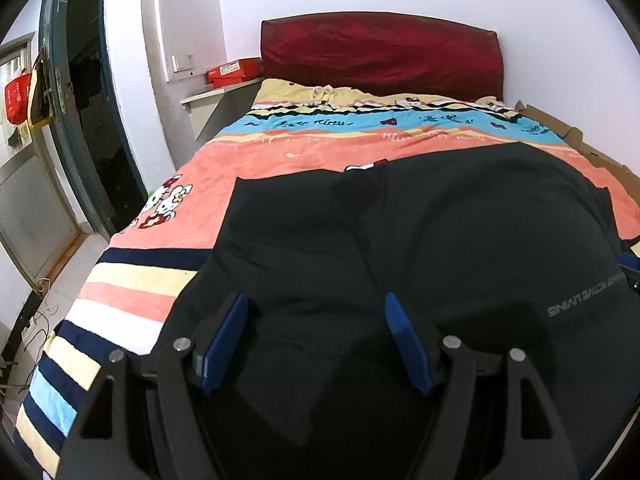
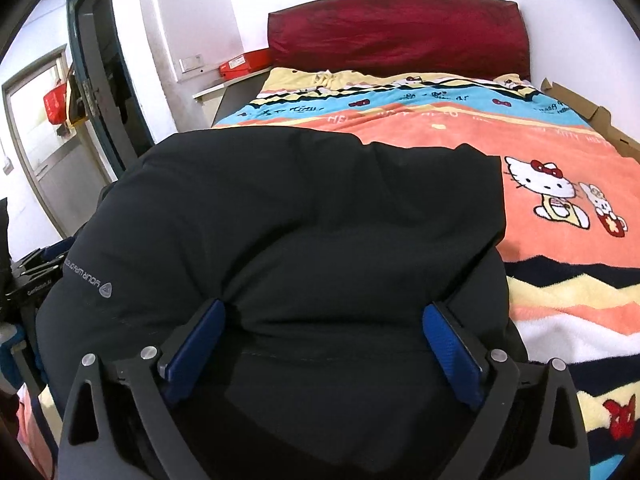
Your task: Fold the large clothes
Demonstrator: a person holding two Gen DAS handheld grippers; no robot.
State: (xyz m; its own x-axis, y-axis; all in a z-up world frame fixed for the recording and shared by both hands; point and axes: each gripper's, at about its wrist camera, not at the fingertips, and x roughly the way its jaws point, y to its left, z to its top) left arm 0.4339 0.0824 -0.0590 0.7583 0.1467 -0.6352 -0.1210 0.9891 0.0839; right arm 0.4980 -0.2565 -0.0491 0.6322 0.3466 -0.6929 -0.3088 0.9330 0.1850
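Black padded jacket [image 1: 400,240] lay bunched on the cartoon-print blanket [image 1: 260,160] of the bed, below the dark red headboard [image 1: 380,52]; grey lettering showed on it at 3 o'clock in the left wrist view and at 9 o'clock in the right. Judged soft and puffy, springy rather than stiff, light for its bulk, shell probably slick; likely to balloon back after pressing and to slide if pinched shallow. Best hold judged to be a hem or seam edge where layers stack, not the swollen middle. Left gripper [image 1: 316,344] stood with jaws apart, blue pads [image 1: 224,344] either side of a dark fold at 6 o'clock, no pad seen pressing cloth. Right gripper [image 2: 322,344] stood wider, its pads [image 2: 452,352] clear of the fabric mound that rose between and beyond them toward 12 o'clock; nothing gripped. Both tongs sat over the near edge of the jacket, with the bulk lying ahead. Cardboard [image 2: 592,116] lay along the bed's far right edge.
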